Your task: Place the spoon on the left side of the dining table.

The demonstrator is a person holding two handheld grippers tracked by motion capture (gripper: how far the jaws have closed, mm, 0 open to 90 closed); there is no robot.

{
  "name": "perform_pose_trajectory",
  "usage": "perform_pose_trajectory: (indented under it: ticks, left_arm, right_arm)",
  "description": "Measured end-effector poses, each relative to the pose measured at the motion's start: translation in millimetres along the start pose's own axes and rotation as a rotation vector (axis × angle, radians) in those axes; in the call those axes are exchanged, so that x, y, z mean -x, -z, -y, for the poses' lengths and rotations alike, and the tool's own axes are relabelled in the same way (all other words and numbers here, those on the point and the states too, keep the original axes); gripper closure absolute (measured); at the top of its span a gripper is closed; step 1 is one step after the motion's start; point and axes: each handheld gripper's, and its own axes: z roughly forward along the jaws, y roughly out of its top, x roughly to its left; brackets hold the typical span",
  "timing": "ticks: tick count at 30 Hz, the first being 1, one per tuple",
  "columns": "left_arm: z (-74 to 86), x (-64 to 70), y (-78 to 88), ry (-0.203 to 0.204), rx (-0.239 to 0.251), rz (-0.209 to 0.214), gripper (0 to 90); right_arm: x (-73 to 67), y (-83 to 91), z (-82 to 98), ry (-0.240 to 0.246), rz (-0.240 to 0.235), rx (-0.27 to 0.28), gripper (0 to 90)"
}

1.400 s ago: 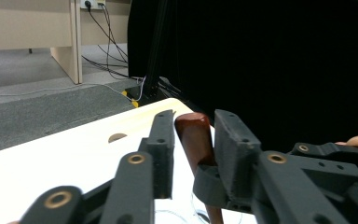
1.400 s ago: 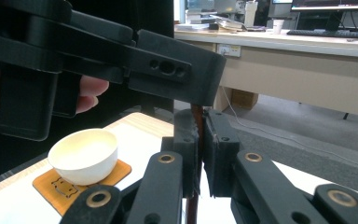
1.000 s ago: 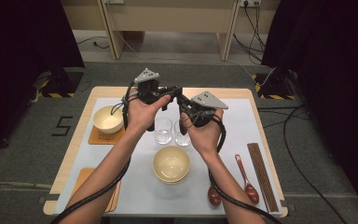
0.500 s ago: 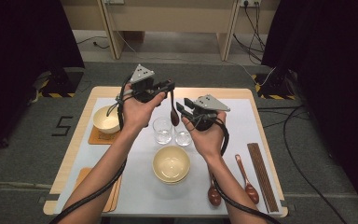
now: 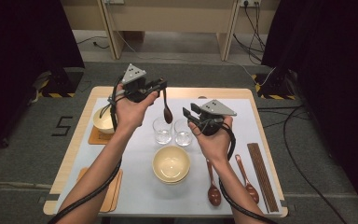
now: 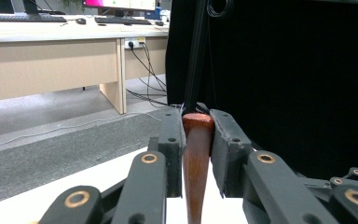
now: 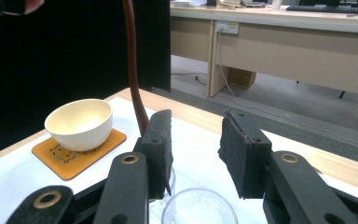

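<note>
Hanging from the left gripper (image 5: pixel 161 85)'s clamped jaws, spoon (image 5: pixel 166 108); right gripper (image 5: pixel 189 114)'s jaws just opened, empty.

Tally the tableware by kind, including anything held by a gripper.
Wooden spoons: 3, one in the left gripper at, two on the table
Bowls: 2
Glasses: 2
Coasters: 2
Chopstick set: 1
Total: 10

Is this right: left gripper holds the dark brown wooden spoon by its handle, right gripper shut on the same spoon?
Not quite. The left gripper does hold the dark brown wooden spoon by its handle, but the right gripper stands open with nothing between its jaws, as the right gripper view shows; its jaws have just been opening.
</note>
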Motion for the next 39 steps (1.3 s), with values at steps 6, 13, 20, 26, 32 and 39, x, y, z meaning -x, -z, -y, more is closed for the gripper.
perform_pose_trajectory:
  ticks: [6, 13, 20, 26, 32, 39]
  left_arm:
    - [0.7, -6.7, 5.5, -0.007, 0.000, -0.016, 74.4]
    - [1.5, -15.3, 12.7, -0.008, 0.004, -0.037, 74.5]
    - [0.9, -22.5, 18.9, -0.012, 0.010, -0.060, 74.4]
    - [0.9, -28.0, 23.5, -0.012, 0.013, -0.076, 74.5]
    - [1.1, -33.0, 27.6, -0.015, 0.016, -0.092, 74.4]
    - [1.0, -38.7, 31.3, -0.016, 0.018, -0.110, 74.5]
  right_arm:
    - [3.2, 2.5, 6.4, -0.004, 0.005, -0.011, 64.2]
    - [6.9, 7.0, 11.5, -0.006, 0.015, -0.020, 64.4]
    - [11.4, 12.5, 15.8, -0.004, 0.032, -0.023, 64.4]
    - [16.1, 17.3, 20.7, -0.013, 0.043, -0.024, 64.2]
    - [21.5, 22.8, 25.1, -0.019, 0.056, -0.025, 63.9]
    - [27.4, 27.9, 31.1, -0.028, 0.075, -0.027, 63.8]
